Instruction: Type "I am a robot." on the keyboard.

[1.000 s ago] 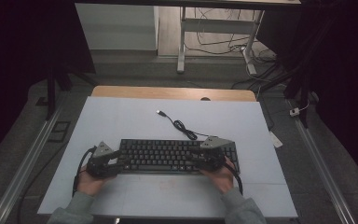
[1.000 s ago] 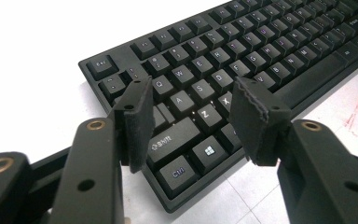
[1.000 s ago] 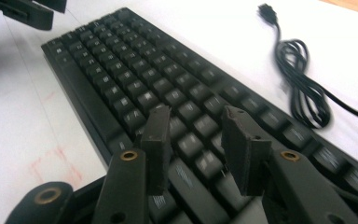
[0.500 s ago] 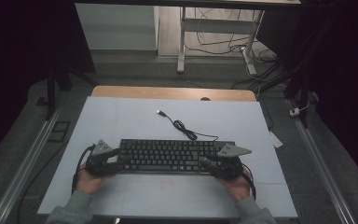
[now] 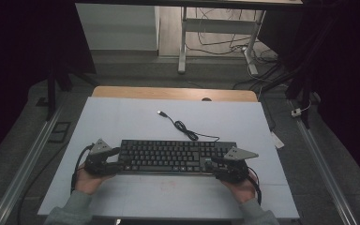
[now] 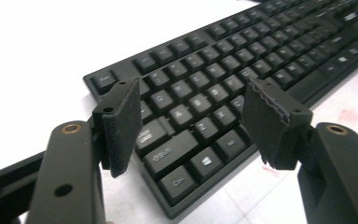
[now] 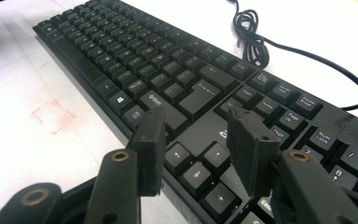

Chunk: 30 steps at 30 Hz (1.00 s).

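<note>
A dim room with cables on the floor beyond; in front, a white table (image 5: 122,122) carrying one black keyboard (image 5: 168,156).

The keyboard lies flat near the table's front edge, its long axis running left to right across the person. Its cord (image 5: 187,131) leaves the back edge and loops away toward the far side, ending in a loose plug.

The left gripper (image 5: 114,158) sits at the keyboard's left end, jaws over the corner keys. In the left gripper view (image 6: 193,123) its jaws stand wide, with key rows showing in the gap between them and nothing pressed; they have just been opening. The right gripper (image 5: 210,164) sits at the keyboard's right end, above the arrow keys. In the right gripper view (image 7: 196,149) its jaws stand partly apart and grip nothing; they too have just been opening.

So each claw is at its own end of the long axis, neither holding. To my eye, any lift or slide would need both ends taken evenly, or the keyboard would swing about one end.
</note>
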Available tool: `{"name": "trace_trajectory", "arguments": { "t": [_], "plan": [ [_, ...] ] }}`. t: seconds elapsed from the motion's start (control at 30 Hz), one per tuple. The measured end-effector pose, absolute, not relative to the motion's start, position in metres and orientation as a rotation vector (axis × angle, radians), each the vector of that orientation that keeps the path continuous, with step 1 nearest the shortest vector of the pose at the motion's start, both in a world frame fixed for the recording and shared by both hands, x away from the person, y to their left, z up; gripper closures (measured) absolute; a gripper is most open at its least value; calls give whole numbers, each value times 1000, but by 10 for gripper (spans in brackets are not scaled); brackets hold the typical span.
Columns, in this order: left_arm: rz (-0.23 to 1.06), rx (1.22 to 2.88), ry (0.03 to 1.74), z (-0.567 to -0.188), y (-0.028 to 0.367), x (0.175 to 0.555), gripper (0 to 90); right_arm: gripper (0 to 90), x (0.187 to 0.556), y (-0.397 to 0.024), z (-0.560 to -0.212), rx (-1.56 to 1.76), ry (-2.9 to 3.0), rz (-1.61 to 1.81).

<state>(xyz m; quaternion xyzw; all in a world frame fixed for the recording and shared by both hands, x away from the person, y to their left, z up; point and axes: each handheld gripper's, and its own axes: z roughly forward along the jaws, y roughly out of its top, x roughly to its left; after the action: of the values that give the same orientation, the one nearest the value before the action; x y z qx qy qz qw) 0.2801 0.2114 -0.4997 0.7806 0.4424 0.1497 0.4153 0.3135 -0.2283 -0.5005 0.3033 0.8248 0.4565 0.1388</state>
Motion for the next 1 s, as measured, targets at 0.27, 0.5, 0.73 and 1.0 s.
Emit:
{"name": "trace_trajectory", "arguments": {
  "t": [0.27,0.5,0.73,1.0],
  "plan": [
    [338,1989,1035,-490,200,280,329,571,311,-229,-501,870,2398,1308],
    [305,1986,996,-482,186,285,344,569,311,-228,-502,860,2407,1297],
    [290,2049,937,-479,162,289,412,566,312,-228,-503,864,2411,1292],
    [258,2122,891,-490,145,289,553,566,312,-228,-504,866,2414,1287]
  ]
}}
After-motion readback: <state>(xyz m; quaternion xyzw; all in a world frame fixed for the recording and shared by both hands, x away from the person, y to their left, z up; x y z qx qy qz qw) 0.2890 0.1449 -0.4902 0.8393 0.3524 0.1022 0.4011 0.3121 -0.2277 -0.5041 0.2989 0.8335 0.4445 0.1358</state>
